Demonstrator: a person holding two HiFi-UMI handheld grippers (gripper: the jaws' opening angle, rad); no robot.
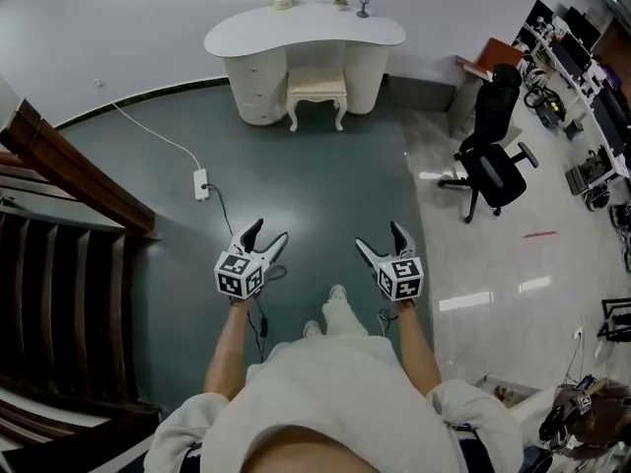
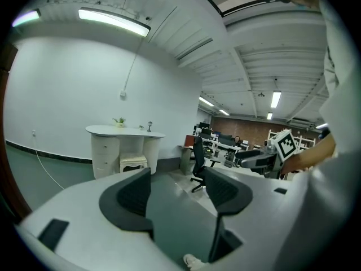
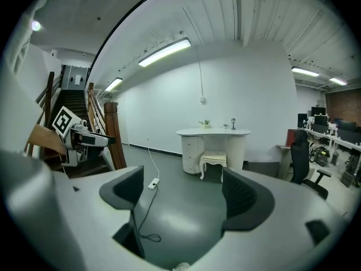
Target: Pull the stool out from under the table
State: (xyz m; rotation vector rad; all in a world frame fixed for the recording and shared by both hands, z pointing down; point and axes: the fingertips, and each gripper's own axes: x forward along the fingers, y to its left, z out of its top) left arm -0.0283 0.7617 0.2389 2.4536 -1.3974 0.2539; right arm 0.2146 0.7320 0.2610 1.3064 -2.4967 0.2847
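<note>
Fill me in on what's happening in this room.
A person stands holding a two-jaw gripper in each hand. The left gripper and the right gripper both have their jaws apart with nothing between them. The stool sits tucked under the white table by the far wall, well away from the grippers, so the pull has not begun. A power strip lies on the floor ahead to the left.

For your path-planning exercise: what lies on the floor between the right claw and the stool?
Only bare green floor up to the stool, per the head view; the power strip lies off left.
</note>
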